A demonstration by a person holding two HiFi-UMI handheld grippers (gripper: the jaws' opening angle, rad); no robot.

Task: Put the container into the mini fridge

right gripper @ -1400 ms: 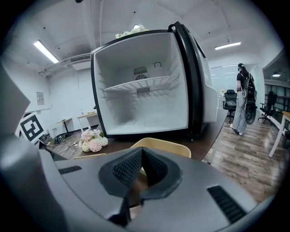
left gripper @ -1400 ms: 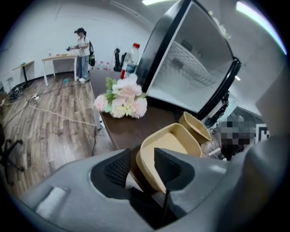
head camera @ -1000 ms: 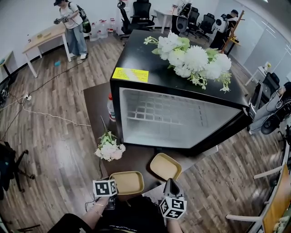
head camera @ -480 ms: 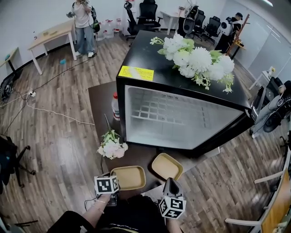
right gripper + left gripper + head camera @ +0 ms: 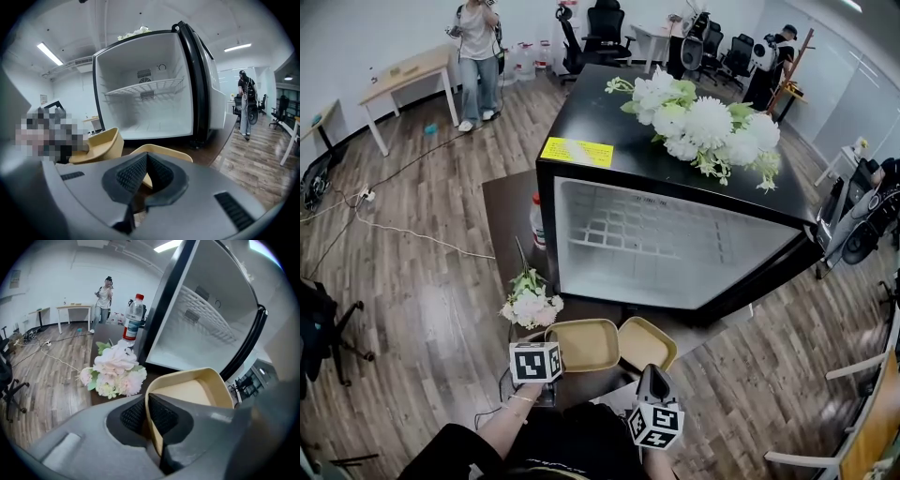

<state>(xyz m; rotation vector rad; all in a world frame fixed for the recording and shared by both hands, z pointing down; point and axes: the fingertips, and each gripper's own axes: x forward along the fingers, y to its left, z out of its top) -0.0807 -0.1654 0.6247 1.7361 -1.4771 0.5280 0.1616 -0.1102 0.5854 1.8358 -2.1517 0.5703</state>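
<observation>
Floor: grey-brown wood-plank laminate (image 5: 412,281), with a thin white cable (image 5: 422,238) trailing across it.
Walls: plain white (image 5: 356,37).
Far left corner: pale wooden desk on white legs (image 5: 403,73), with a person (image 5: 476,47) standing at its end.
Far wall: black high-backed office chairs (image 5: 602,23).
Left edge: black swivel chair (image 5: 319,328).
Centre: dark brown low table (image 5: 502,211).
Right: pale panelled partition (image 5: 853,89).
Ceiling: white strip lights (image 5: 49,54).

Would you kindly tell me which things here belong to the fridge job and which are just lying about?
Job: container, its wall in the left gripper, whose jaws are closing; open mini fridge.
Lying about: second container; pink flowers; bottle; white flowers on the fridge.
</observation>
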